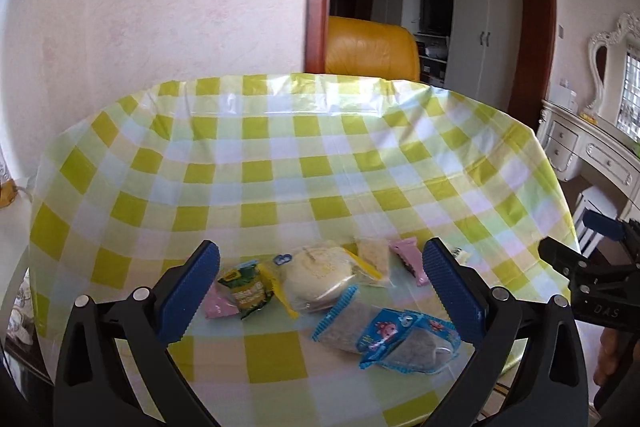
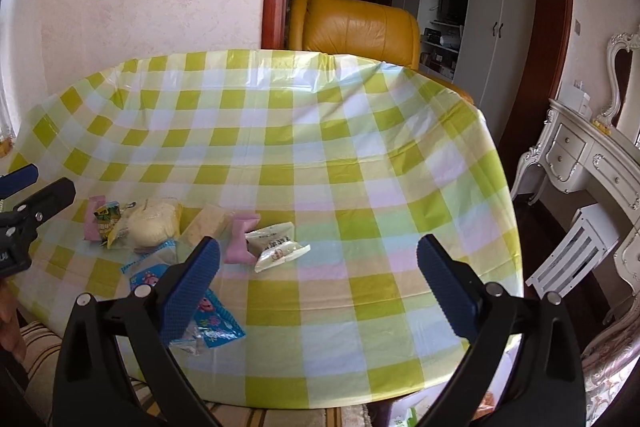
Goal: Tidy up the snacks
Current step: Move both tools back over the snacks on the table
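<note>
Hovering above the near edge of the desk (image 1: pixel 320 155), the left tool (image 1: pixel 320 291) and right tool (image 2: pixel 318 285) are shown with jaws spread wide and nothing held. Nearest lies a blue cartoon packet (image 1: pixel 404 337), light and crinkly, best taken across its sealed end. Behind it, a clear-wrapped round bun (image 1: pixel 320 275) is judged soft and easily crushed. A green packet (image 1: pixel 250 293), pink packets (image 1: pixel 412 261) and a white packet (image 2: pixel 276 245) are clustered beyond, touching or just beside.
</note>
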Motion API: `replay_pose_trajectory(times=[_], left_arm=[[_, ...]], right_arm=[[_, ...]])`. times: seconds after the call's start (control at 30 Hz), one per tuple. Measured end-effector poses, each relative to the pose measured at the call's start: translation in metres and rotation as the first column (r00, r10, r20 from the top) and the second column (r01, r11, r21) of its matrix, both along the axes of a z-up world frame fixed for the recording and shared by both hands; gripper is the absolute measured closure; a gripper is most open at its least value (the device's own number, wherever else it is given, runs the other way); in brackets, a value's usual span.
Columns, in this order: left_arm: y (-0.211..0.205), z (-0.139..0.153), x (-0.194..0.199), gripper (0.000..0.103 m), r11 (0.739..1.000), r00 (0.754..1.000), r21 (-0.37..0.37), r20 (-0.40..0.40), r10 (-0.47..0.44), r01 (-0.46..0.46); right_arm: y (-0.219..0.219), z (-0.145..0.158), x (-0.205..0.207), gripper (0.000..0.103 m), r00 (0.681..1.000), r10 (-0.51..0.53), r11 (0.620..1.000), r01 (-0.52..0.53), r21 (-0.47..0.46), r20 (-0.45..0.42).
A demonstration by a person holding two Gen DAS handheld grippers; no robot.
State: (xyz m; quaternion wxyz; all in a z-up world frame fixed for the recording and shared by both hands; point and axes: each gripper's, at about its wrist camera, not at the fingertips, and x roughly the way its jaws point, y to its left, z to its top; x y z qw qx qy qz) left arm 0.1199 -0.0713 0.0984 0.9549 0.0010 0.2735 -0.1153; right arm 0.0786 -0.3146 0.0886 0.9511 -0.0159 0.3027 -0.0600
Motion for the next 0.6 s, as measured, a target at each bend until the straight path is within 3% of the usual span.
replay_pose_trajectory(times=[0.3,0.5,0.6], left_arm=[[0.059,-0.013,0.041,0.007,0.970,0.970,-0.028,-0.042,0.241,-0.242],[0.096,-0.031,0.065,0.023,0.938,0.940,-0.096,-0.114,0.321,-0.332],[0.109,-0.043,0.074,0.027,0.927,0.927,-0.103,-0.151,0.343,-0.360]], right_arm=[[0.007,-0.016,0.034,0.004,0.999,0.010,0.997,-0.007,0.072,-0.040],[0.007,-0.033,0.058,0.004,0.997,0.019,0.996,-0.012,0.090,-0.078],[0.006,-0.043,0.070,0.004,0.995,0.016,0.997,-0.008,0.081,-0.099]])
